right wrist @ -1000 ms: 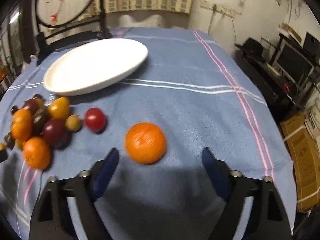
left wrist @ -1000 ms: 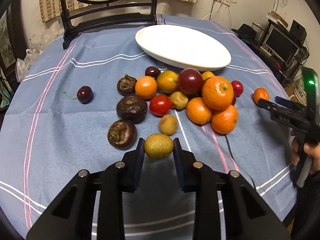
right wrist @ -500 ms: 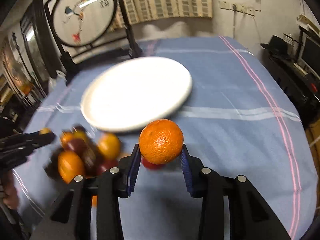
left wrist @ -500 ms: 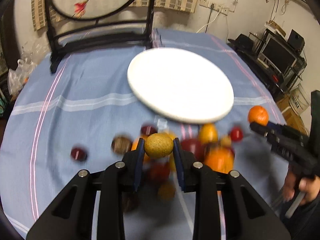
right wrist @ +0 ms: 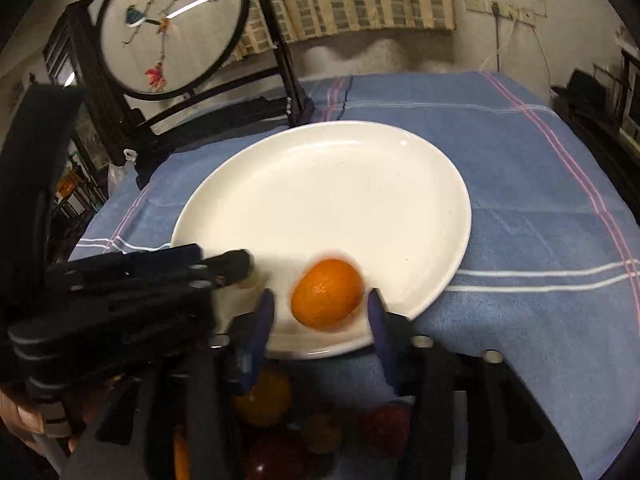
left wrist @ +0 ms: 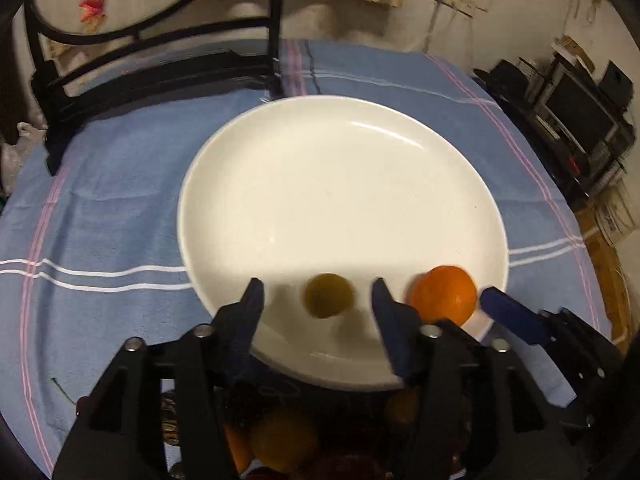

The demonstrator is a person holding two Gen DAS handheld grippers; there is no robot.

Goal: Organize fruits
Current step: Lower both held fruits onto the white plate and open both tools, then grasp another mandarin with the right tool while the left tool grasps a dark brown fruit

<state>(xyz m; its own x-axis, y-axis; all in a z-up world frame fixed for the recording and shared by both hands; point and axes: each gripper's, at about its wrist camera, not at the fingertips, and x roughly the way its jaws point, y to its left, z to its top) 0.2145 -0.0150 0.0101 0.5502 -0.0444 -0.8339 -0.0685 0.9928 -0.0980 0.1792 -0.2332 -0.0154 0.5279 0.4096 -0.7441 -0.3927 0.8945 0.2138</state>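
Most of the loose fruit pile (right wrist: 272,432) is hidden in shadow beneath both grippers, its pieces blurred. On the round glossy white plate (left wrist: 340,184), near its front rim, lie a small dull yellow-brown round fruit (left wrist: 329,295) and a dimpled orange mandarin (right wrist: 326,293). The left gripper (left wrist: 318,300) is opening, its blue pads clear of the small fruit. The right gripper (right wrist: 320,312) is opening around the mandarin, apparently not touching. Only the right view shows a hand (right wrist: 20,420). Blue striped woven cloth (left wrist: 112,208) covers the table.
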